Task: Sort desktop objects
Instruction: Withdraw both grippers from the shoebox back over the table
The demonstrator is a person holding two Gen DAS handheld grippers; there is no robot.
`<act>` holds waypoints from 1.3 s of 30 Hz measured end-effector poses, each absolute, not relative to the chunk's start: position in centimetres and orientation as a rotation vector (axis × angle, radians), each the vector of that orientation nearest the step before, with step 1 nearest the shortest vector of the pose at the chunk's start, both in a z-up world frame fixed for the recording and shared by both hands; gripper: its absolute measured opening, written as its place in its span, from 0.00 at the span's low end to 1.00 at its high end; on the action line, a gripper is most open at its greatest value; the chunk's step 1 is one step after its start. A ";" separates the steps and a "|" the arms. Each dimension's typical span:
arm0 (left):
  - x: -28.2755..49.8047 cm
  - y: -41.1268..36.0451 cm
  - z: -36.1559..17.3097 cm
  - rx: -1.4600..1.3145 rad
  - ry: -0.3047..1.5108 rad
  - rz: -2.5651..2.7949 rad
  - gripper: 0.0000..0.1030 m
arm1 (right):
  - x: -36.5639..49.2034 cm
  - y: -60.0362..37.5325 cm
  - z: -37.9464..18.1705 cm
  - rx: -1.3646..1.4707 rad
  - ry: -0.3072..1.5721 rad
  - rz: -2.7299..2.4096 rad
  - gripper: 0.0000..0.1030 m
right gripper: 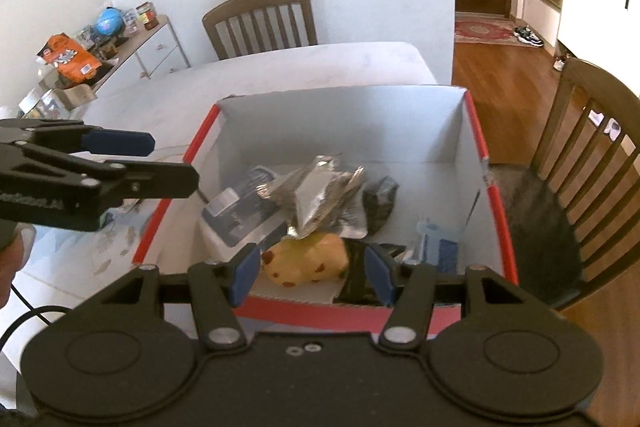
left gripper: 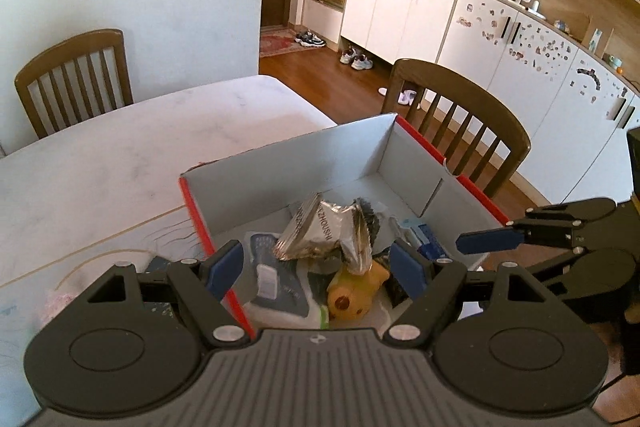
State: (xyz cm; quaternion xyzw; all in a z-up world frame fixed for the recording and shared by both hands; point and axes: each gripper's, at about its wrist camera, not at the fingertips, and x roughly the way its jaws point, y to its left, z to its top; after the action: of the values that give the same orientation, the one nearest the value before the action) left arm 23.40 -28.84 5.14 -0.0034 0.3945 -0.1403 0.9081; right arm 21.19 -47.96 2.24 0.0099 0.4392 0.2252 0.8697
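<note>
Both the left gripper (left gripper: pixel 316 267) and right gripper (right gripper: pixel 310 273) hover wide and empty above the box (right gripper: pixel 460 131). Directly ahead, foil packets (right gripper: pixel 320 195) and a yellow toy (right gripper: pixel 304 261) already lie inside; sorting looks nearly done, as the table (left gripper: pixel 120 155) shows little left.

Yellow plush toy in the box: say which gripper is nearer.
Cannot tell. Both grippers, left and right, hang open just above the yellow plush toy at the box's near end.
</note>
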 end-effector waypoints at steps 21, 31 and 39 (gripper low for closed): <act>17.0 -20.2 3.7 -0.008 0.802 -0.259 0.85 | 18.3 -41.8 4.2 0.027 0.872 0.487 0.69; 14.8 -13.3 2.3 -0.057 0.819 -0.212 1.00 | 17.3 -34.8 4.2 0.010 0.859 0.538 0.78; 13.8 -8.2 1.0 -0.076 0.824 -0.126 1.00 | 17.5 -28.7 4.3 -0.036 0.861 0.591 0.80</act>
State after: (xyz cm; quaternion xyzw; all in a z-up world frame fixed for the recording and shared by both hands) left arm 13.85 -8.23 1.04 -0.0370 0.4000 -0.0610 0.9137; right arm 17.54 -28.70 4.26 -0.0172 0.4111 0.2824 0.8666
